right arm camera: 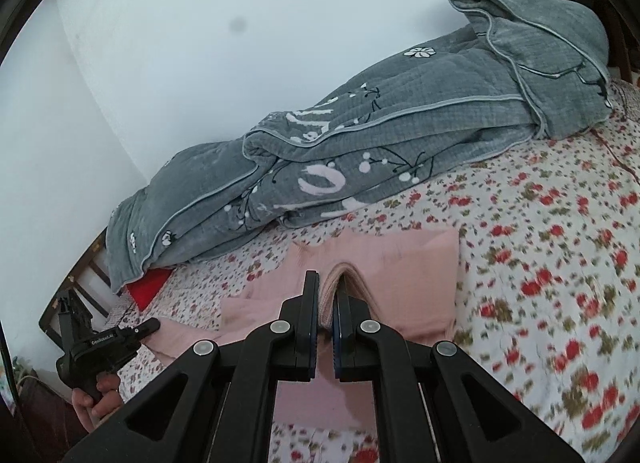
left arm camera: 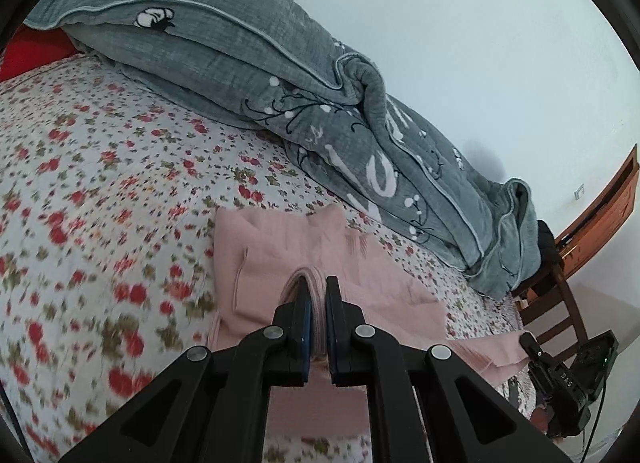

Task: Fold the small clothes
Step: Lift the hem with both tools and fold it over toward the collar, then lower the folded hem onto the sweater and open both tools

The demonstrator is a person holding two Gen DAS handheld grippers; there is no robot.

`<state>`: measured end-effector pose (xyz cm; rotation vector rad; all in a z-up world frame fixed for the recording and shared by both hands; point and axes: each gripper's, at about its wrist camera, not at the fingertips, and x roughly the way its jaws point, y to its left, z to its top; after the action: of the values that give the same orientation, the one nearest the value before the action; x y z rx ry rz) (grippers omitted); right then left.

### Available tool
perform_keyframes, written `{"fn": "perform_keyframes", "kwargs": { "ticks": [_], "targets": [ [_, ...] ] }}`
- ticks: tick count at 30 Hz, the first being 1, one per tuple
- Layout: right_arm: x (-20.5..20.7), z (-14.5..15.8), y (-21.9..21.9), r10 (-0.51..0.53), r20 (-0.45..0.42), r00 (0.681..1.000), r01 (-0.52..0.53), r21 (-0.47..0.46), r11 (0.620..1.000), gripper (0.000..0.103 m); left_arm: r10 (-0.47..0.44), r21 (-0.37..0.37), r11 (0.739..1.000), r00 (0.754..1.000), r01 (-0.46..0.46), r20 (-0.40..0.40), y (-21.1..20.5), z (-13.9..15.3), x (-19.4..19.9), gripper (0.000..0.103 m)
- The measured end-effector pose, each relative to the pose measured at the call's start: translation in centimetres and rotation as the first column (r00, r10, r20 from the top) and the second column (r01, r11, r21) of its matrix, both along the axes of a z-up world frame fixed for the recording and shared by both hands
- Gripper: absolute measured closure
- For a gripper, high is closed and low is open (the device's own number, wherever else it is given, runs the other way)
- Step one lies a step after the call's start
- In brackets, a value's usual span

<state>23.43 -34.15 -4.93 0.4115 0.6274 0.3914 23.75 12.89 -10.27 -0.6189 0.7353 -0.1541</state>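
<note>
A small pink garment (left arm camera: 280, 247) lies on the flowered bedsheet (left arm camera: 100, 183), partly lifted at its near edge. My left gripper (left arm camera: 318, 287) is shut on a bunched pink hem, which shows between its pads. In the right wrist view the same pink garment (right arm camera: 400, 263) spreads ahead, and my right gripper (right arm camera: 328, 283) is shut on another bunched fold of it. Each gripper also shows in the other's view: the right one (left arm camera: 532, 343) at the lower right, the left one (right arm camera: 148, 327) at the lower left, both pinching pink cloth.
A rumpled grey quilt (left arm camera: 248, 63) with white lettering runs along the wall behind the garment. A red pillow (left arm camera: 32, 51) peeks out at its end. A wooden chair (left arm camera: 560, 303) and headboard (left arm camera: 600, 215) stand past the bed. A hand (right arm camera: 96, 395) holds the left gripper.
</note>
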Motion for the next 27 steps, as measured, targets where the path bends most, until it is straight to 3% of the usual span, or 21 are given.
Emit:
{"fn": "perform_keyframes", "kwargs": {
  "ticks": [13, 17, 18, 20, 21, 22, 24, 27],
  "targets": [
    [10.8, -5.9, 0.4, 0.012, -0.129, 0.992, -0.017, -0.036, 0.999, 0.097, 0.033, 0.032, 0.999, 0.996, -0.031, -0.085, -0.5, -4.8, 9.3, 0.096],
    [14.2, -7.9, 0.5, 0.027, -0.195, 0.980, -0.032, -0.022, 0.999, 0.096, 0.027, -0.021, 0.999, 0.993, -0.030, -0.113, 0.2, -6.4, 12.0, 0.095],
    [14.7, -8.1, 0.4, 0.019, -0.203, 0.979, -0.025, -0.026, 0.999, 0.091, 0.020, -0.045, 0.999, 0.992, -0.026, -0.124, 0.4, -6.8, 12.6, 0.094],
    [15.6, -8.4, -0.1, 0.001, -0.208, 0.978, -0.008, -0.030, 1.000, 0.086, 0.026, -0.046, 0.998, 0.991, -0.032, -0.135, 0.6, -7.1, 13.2, 0.079],
    [15.9, -8.3, -0.3, 0.003, -0.201, 0.980, -0.010, -0.031, 0.999, 0.085, 0.037, -0.031, 0.999, 0.991, -0.041, -0.127, 0.7, -7.0, 13.3, 0.065],
    [16.0, -8.3, -0.5, 0.004, -0.191, 0.982, -0.012, -0.037, 0.999, 0.082, 0.050, -0.013, 0.999, 0.993, -0.052, -0.110, 0.8, -6.8, 13.2, 0.061],
    [16.1, -8.3, -0.6, -0.002, -0.178, 0.984, -0.009, -0.059, 0.998, 0.075, 0.050, 0.025, 0.999, 0.996, -0.048, -0.080, 0.8, -6.4, 13.2, 0.061],
    [16.6, -8.9, -0.1, 0.014, -0.188, 0.982, -0.029, -0.077, 0.997, 0.073, -0.007, 0.031, 0.999, 0.998, 0.009, -0.064, 0.2, -6.2, 13.7, 0.061]
  ]
}}
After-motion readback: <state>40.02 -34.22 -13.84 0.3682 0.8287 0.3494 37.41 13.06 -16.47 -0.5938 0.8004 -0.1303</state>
